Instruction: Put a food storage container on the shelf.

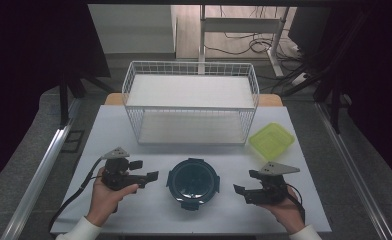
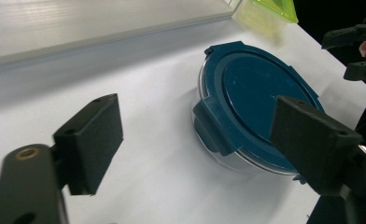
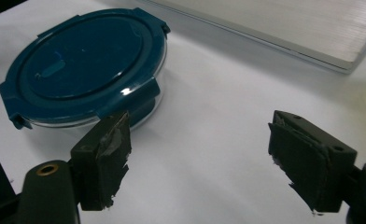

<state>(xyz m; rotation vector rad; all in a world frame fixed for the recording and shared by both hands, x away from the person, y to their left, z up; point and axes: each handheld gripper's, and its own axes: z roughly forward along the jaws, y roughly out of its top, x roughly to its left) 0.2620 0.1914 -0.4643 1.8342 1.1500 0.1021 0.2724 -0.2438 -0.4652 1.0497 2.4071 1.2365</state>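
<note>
High view: a white table [image 1: 134,210] with a round bowl [image 1: 192,181] low in the middle of the frame, one tool on each side of it.
Bowl: clear glass with a dark blue lid [image 2: 260,100] snapped on top. It sits flat on the table, between the two tools and touching neither.
Left tool [image 1: 148,170]: held in a hand [image 1: 106,192] at the lower left of the frame. Its jaws are spread wide apart and grip nothing. They point toward the bowl, just beside its left edge.
Left gripper view: the bowl lies right of the middle, and the far jaw covers a bit of its lid.
Right tool [image 1: 246,182]: held in the other hand [image 1: 286,210] at the lower right of the frame. Its jaws are also spread wide and grip nothing. They point at the bowl, near its right edge.
Right gripper view: the bowl sits in the upper left, just behind the left jaw.
Basket [image 1: 191,102]: a white wire rack with two flat shelves, standing at the back of the table, above the bowl in the frame.
Green box [image 1: 271,140]: a small yellow-green tub, just right of the basket, well apart from the bowl.
</note>
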